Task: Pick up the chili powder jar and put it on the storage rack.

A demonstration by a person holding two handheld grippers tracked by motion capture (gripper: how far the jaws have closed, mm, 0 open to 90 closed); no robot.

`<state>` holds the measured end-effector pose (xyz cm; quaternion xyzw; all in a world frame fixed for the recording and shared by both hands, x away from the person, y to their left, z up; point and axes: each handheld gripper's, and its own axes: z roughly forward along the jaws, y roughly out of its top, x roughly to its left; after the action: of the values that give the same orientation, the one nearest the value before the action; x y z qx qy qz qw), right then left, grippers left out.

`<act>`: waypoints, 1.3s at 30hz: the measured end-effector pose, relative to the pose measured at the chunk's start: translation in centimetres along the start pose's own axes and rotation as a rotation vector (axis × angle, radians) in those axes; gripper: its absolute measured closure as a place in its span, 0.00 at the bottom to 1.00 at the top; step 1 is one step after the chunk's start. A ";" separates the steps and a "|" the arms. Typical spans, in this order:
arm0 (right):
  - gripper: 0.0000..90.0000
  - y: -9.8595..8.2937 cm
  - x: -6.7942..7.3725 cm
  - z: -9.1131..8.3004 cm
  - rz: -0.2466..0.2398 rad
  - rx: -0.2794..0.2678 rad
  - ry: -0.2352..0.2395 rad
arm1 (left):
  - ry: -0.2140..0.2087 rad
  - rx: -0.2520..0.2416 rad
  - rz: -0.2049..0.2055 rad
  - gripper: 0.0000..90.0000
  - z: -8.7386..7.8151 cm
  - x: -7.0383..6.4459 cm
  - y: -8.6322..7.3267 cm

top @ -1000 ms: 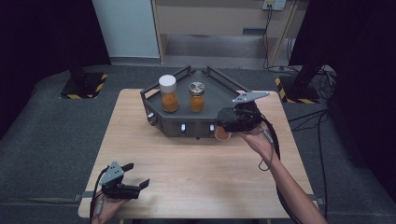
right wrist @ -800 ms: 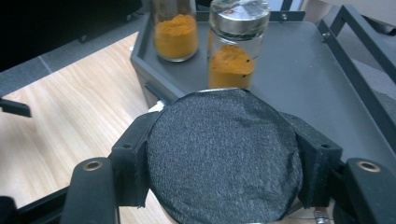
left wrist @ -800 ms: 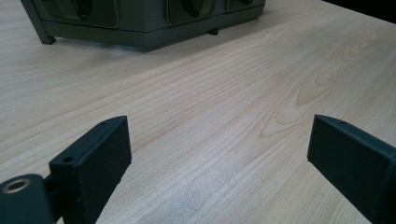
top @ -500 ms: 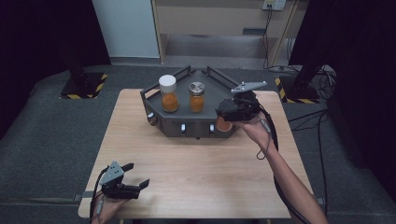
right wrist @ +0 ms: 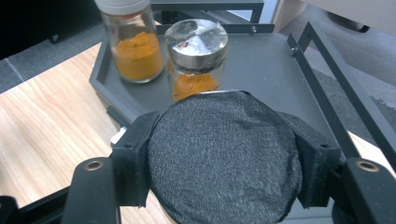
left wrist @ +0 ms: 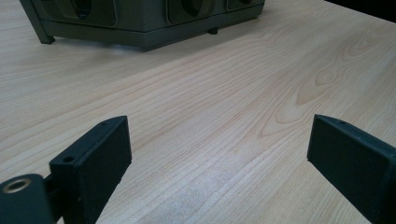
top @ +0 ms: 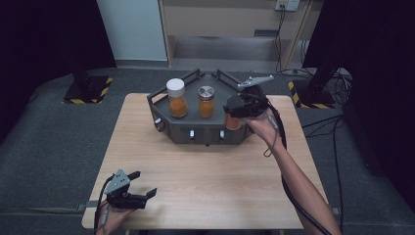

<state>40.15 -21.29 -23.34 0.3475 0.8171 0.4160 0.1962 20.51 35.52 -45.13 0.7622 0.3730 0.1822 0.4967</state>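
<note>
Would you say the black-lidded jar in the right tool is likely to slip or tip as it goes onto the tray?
Probably not slip: the right tool clamps the black-lidded jar by its matte lid on both sides. It looks glass, so likely fragile. Its orange fill suggests some weight; upright like the jars on the tray, it should stand steadily.

Orange powder jars [top: 177, 104], dark grey tray [top: 169, 129], pale wood-grain table [top: 205, 181]

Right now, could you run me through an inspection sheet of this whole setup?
Surface: wooden table, bare in front.
Job's things: black-lidded jar of orange powder, held over the dark tray; white-lidded jar and metal-lidded jar stand on the tray.
Clutter: nothing seen.
Grippers: right gripper clamps the lid; left gripper open, near the table's front edge.
Cables: one trails along the right forearm.
Surroundings: grey floor mat, hazard-striped stand bases.
</note>
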 end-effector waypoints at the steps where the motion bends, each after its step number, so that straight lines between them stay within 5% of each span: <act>1: 0.38 0.1 -0.1 0.1 0.001 0.002 -0.001 | -0.001 -0.001 0.000 0.06 0.0 0.0 0.0; 39: 0.38 1.9 -2.5 5.0 0.120 -0.004 -0.151 | 0.000 0.000 -0.002 0.06 0.0 0.0 0.0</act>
<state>45.61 -19.63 -24.60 0.4258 0.7770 0.4012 0.2325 20.51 35.53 -45.17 0.7617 0.3739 0.1818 0.4969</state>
